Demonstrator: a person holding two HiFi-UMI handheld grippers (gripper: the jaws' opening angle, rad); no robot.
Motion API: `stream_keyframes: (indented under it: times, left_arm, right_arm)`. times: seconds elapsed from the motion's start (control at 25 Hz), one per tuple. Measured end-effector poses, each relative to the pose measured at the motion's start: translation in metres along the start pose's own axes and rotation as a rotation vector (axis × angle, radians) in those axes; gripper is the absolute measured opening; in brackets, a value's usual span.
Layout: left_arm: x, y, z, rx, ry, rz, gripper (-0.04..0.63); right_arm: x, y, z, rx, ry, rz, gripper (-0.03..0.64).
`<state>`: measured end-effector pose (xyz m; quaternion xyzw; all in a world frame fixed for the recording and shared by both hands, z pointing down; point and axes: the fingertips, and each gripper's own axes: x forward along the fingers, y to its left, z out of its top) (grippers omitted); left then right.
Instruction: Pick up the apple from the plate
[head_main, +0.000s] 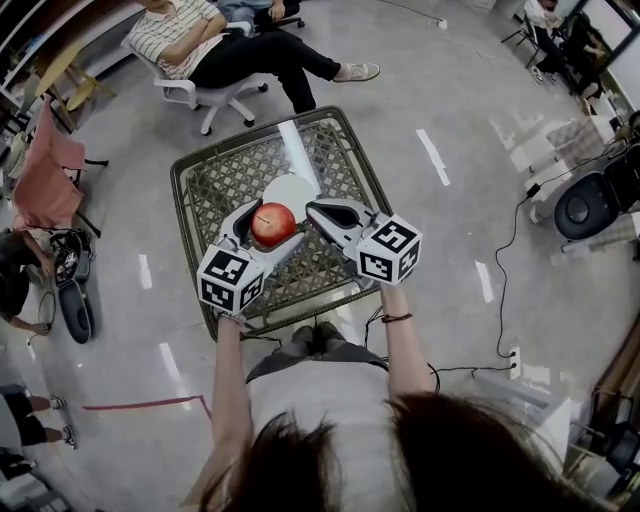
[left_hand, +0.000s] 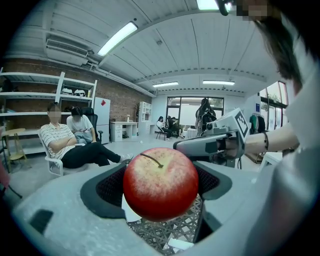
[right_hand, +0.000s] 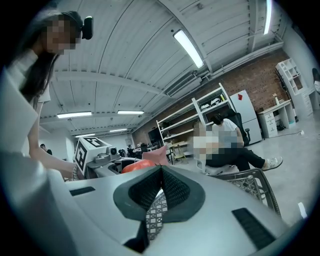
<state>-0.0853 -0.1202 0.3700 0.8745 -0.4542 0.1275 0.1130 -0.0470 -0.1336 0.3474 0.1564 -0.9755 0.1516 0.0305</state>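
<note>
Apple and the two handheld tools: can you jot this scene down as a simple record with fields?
apple: red, stem up, clamped between the left gripper's jaws
left gripper: shut on the apple
right gripper: jaws together, holding nothing, beside the apple
plate: white, on the table, just beyond the apple
table: woven lattice top

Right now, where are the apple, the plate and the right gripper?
apple (head_main: 272, 224), head view, on its red top.
plate (head_main: 292, 188), head view, on its bare white surface behind the apple.
right gripper (head_main: 313, 209), head view, at its closed jaw tips.
</note>
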Motion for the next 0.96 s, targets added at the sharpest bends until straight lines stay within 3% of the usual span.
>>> stream_keyframes:
  times: [0.96]
  left_arm:
    - [0.0052,-0.0038,-0.0053,-0.011,0.003,-0.014,0.420]
  right_arm:
    - [-0.0015,-0.0021,0.0014,0.015,-0.018,0.023,0.009]
